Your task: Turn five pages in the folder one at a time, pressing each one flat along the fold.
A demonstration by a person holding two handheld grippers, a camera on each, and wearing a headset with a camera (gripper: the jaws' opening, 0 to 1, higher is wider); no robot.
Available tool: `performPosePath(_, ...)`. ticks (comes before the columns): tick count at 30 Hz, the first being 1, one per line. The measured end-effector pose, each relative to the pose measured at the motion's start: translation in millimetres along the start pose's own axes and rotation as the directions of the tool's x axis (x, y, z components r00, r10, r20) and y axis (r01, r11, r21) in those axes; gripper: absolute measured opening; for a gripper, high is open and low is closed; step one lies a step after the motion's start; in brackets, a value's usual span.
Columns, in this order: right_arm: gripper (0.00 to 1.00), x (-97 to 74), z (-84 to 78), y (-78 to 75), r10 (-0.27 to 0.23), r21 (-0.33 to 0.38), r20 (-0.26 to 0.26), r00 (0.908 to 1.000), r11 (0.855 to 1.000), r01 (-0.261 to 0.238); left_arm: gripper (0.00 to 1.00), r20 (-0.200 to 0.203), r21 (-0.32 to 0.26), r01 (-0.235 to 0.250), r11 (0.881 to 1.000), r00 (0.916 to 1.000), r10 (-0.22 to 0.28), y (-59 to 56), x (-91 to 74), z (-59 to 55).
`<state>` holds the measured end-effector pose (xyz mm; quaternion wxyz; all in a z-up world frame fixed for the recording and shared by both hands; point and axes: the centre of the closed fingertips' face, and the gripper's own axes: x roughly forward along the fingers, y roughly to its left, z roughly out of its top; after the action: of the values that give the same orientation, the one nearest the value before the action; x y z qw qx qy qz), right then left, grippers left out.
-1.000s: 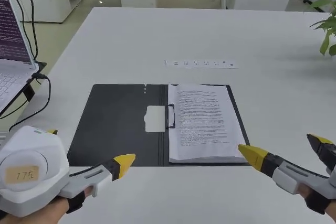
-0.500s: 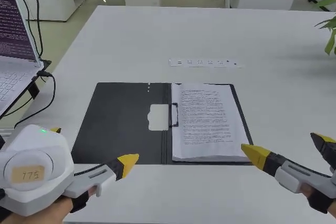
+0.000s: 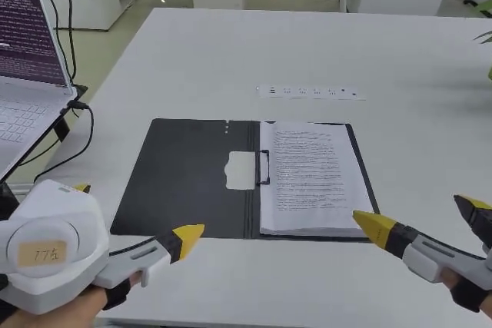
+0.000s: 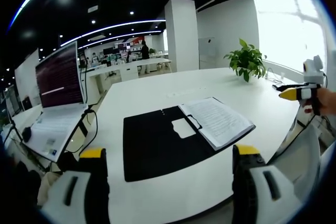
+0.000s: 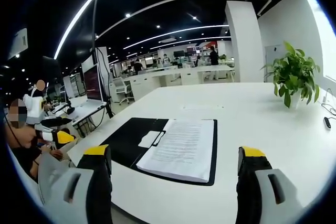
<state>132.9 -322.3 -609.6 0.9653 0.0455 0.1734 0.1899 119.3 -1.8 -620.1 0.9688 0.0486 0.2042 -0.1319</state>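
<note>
- The folder (image 3: pixel 192 182) lies open and flat on the white table (image 3: pixel 231 51), pretty much straight ahead of both grippers.
- The stack of pages (image 3: pixel 315 178) sits on the right half, top sheet covered in printed text and lying flat. It's held by a clip (image 3: pixel 264 168) along the fold.
- The left half is just bare black cover, with a small white patch (image 3: pixel 242 170) right beside the clip.
- The left gripper (image 3: pixel 132 210) hangs over the near edge of the table, left of the folder. Its jaws are wide apart with nothing between them, and its yellow tips are off the folder.
- The right gripper (image 3: pixel 423 216) is on the other side, jaws also spread wide and holding nothing. In the head view its inner tip looks close to the near right corner of the pages, but its own view shows a gap of bare table, so no contact.
- An open laptop (image 3: pixel 31 59) sits at the left edge with its screen lit and a black cable (image 3: pixel 77 144) looping down from it.
- There's a pale strip with small marks (image 3: pixel 307 91) on the table just past the folder.
- A potted plant (image 5: pixel 294 77) stands far off on the right side of the table.
</note>
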Motion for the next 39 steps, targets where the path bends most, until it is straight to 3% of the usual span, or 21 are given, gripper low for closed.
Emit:
performPosePath(18,1.0,-5.9,0.7,-1.8,-0.002,0.001,0.0,1.0,1.0,0.002,0.99,0.0,0.018,0.025,1.0,0.9997,-0.025,-10.0,3.2,3.4)
performPosePath(39,1.0,-7.2,0.4,-4.8,-0.004,-0.001,0.0,1.0,1.0,0.004,0.99,-0.005,0.026,0.031,0.999,0.9995,-0.03,-12.2,3.7,4.6)
